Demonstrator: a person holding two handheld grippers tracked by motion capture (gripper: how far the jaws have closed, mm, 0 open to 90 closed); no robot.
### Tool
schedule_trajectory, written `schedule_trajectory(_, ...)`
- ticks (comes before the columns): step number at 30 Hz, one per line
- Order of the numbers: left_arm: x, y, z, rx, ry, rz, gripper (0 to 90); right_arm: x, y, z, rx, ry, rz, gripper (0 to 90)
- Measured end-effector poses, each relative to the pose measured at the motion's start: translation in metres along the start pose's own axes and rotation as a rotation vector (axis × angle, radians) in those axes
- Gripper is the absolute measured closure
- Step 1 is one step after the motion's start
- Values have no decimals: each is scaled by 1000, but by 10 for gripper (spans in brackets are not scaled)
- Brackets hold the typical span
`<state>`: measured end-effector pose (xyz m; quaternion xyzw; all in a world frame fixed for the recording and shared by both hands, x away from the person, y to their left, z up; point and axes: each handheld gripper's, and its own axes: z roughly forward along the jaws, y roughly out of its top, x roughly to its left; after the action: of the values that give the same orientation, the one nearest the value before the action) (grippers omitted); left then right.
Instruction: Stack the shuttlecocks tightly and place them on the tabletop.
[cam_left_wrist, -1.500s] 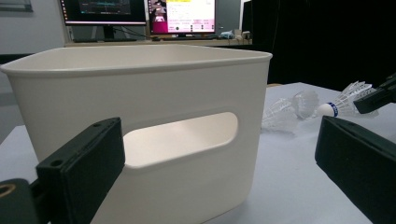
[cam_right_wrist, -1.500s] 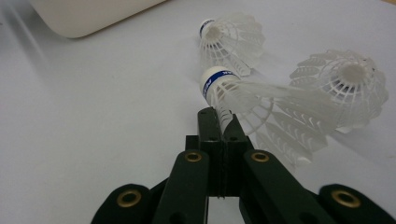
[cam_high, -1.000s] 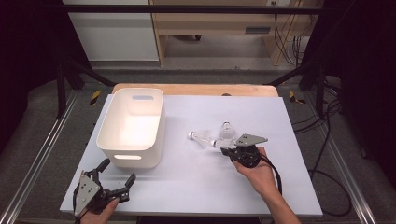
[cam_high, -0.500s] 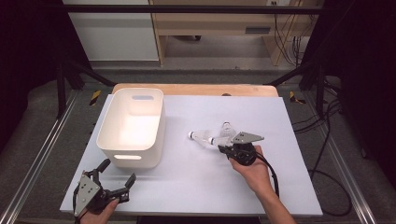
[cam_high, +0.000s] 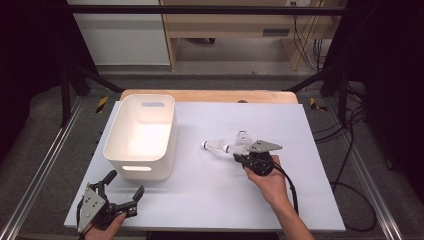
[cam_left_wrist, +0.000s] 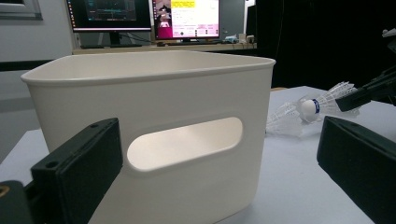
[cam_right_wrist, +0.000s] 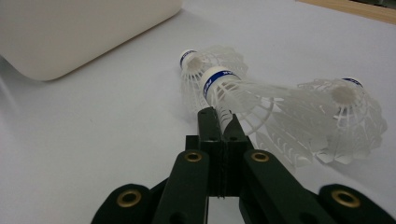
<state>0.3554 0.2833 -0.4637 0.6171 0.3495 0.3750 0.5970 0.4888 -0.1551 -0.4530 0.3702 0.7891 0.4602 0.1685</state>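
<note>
The right gripper (cam_right_wrist: 219, 122) has its jaws clamped on the thin feather skirt of one shuttlecock (cam_right_wrist: 243, 95) lying on the counter (cam_high: 210, 200) among two others (left gripper (cam_high: 120, 192) open, idle), so lifting could crush feathers or drag neighbours.

Left gripper (cam_high: 121, 196): the holding hand is cut off by the high view's bottom edge.
White plastic handled bin (cam_left_wrist: 154, 130): its base runs off the left gripper view's bottom edge; its inside is hidden behind the near wall.
White feathered shuttlecocks (cam_high: 225, 146): small and pale in the high view, their count there cannot be told.
Right gripper (cam_right_wrist: 219, 122): the pad faces are hidden where they pinch the feather skirt.
</note>
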Motion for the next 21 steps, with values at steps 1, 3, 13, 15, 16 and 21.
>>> schedule_trajectory(1, 0, 0, 0, 0, 0, 1, 4, 0, 0, 0, 0, 1, 2, 900)
schedule_trajectory(3, 0, 0, 1, -1, -1, 0, 4, 0, 0, 0, -1, -1, 1, 900)
schedule_trajectory(13, -1, 0, 0, -3, -1, -1, 5, -2, 0, 3, 13, -22, 14, 900)
schedule_trajectory(15, 0, 0, 0, -3, -2, -2, 5, -3, 0, 4, 11, -27, 23, 900)
schedule_trajectory(16, 0, 0, 0, -4, -2, -3, 5, -3, 1, 5, 13, -29, 29, 900)
schedule_trajectory(21, 0, 0, 0, -6, -1, -3, 5, -4, 2, 8, 16, -36, 39, 900)
